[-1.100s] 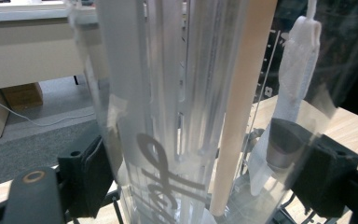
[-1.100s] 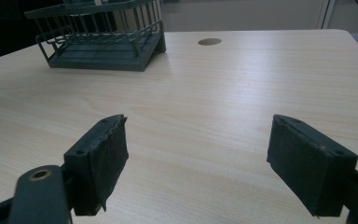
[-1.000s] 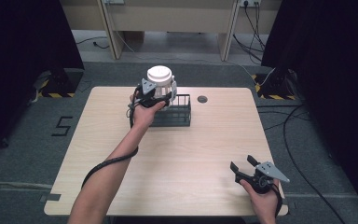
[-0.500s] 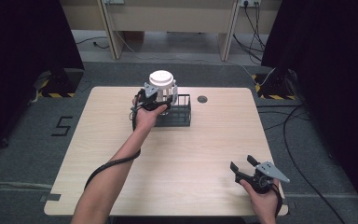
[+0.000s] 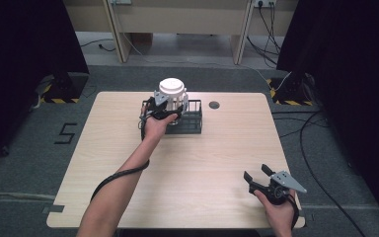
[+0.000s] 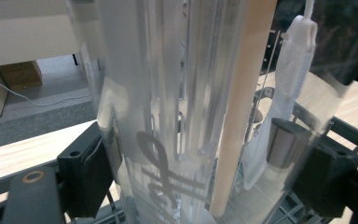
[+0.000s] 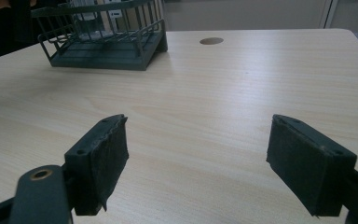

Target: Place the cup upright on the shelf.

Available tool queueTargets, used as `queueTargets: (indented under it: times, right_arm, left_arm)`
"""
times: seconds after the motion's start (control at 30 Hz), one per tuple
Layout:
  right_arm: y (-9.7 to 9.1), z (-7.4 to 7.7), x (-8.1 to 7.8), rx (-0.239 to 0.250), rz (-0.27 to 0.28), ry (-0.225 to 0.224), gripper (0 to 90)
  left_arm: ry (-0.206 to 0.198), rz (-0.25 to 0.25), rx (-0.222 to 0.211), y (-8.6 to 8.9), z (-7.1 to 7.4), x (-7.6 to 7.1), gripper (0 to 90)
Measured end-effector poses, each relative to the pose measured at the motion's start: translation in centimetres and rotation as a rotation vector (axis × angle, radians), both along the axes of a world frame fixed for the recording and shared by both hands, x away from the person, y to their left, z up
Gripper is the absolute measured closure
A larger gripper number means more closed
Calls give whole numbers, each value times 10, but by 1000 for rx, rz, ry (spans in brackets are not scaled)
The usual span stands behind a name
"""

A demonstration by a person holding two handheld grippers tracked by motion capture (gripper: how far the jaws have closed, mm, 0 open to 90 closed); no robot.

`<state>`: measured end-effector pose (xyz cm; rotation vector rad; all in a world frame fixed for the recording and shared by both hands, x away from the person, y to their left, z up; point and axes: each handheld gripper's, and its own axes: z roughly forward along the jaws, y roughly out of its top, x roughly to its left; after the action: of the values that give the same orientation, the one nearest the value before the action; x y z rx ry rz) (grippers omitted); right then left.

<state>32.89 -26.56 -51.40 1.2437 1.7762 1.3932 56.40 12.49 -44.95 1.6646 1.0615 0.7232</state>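
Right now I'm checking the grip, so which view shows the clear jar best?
The left gripper view: the clear jar sits close between the left tool's jaws, its ribbed wall and printed mark plain. The high view shows it small, white lid up, at the wire basket. In the right gripper view it is a glimpse behind basket bars.

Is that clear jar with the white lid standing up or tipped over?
Upright. The jar stands in the wire basket, white lid on top, with the left gripper clamped on its clear sides.
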Motion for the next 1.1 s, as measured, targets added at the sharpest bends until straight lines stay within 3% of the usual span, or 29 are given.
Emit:
queueTargets:
  times: [0.6,0.73,1.1]
  right_arm:
    - [0,0,0,1,4,4,208]
    - [0,0,1,2,5,5,208]
    - [0,0,1,0,5,6,207]
  left_arm:
    - [7,-8,-11,4,-2,-3,168]
    - [-6,-2,11,5,-1,-5,144]
    - [-41,-13,14,12,5,-19,143]
